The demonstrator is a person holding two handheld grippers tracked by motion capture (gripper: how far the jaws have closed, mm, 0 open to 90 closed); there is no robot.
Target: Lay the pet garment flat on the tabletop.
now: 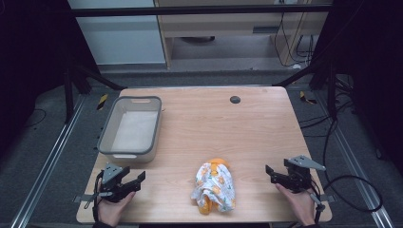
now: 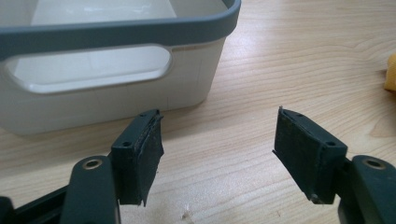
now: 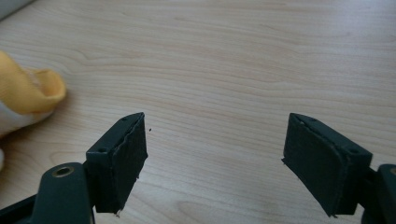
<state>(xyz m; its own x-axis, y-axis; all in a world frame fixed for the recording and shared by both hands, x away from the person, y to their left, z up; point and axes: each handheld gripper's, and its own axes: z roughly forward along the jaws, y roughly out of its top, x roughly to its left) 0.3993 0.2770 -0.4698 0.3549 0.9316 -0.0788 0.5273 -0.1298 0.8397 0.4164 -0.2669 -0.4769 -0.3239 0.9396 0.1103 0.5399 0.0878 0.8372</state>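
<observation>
A crumpled white cloth with orange print (image 1: 214,186) lies on the wooden table (image 1: 209,123) near its front edge, between both hands. Its yellow-orange edge shows at the right gripper view's left side (image 3: 28,91) and at the left gripper view's right margin (image 2: 390,72). A grey-rimmed pale bin (image 1: 130,128) stands at the table's left, empty; its near wall and handle slot (image 2: 88,70) rise just beyond my left gripper. My left gripper (image 1: 135,178) rests open at the front left, nothing between its pads (image 2: 145,154). My right gripper (image 1: 272,173) rests open at the front right, its pads (image 3: 128,158) empty.
A small dark round grommet (image 1: 235,99) sits at the table's far side. Cables trail on the floor to the right (image 1: 351,185). Bare wood stretches between the bin and the cloth.
</observation>
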